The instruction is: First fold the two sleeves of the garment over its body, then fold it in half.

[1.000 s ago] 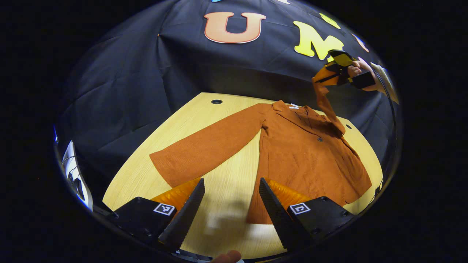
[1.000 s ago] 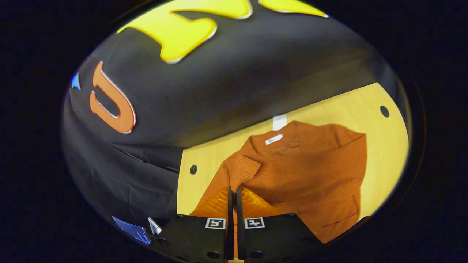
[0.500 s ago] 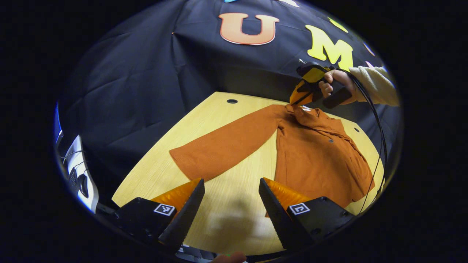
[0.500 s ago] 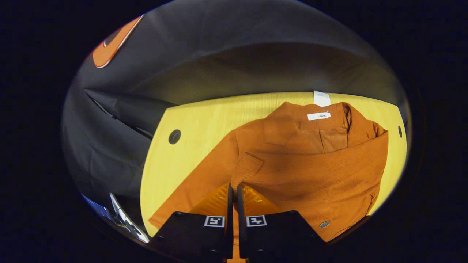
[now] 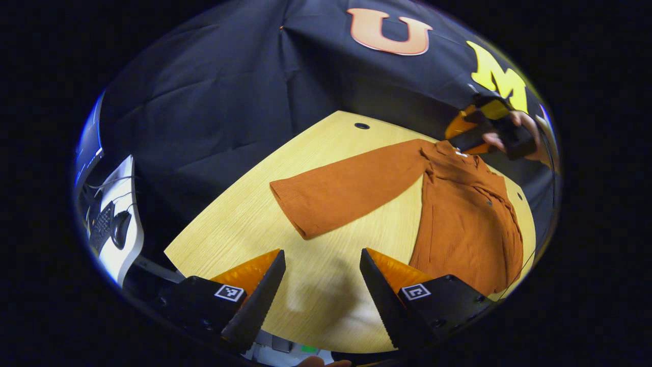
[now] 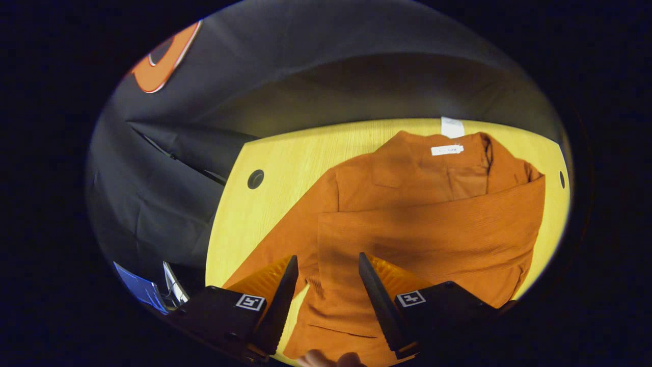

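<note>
On wooden table: rust garment | black-draped booth | both grippers' jaws open, seemingly empty

This is looking like a staged recording booth inside a lab or office, not a home. Black cloth is hanging as a backdrop wall behind a pale wooden bench, which is showing round cable holes like an office desk. Beside the bench, a white side desk is carrying a keyboard, a computer mouse and loose cables, and a lit screen is glowing at the edge. An orange jacket is lying spread on the bench.
</note>
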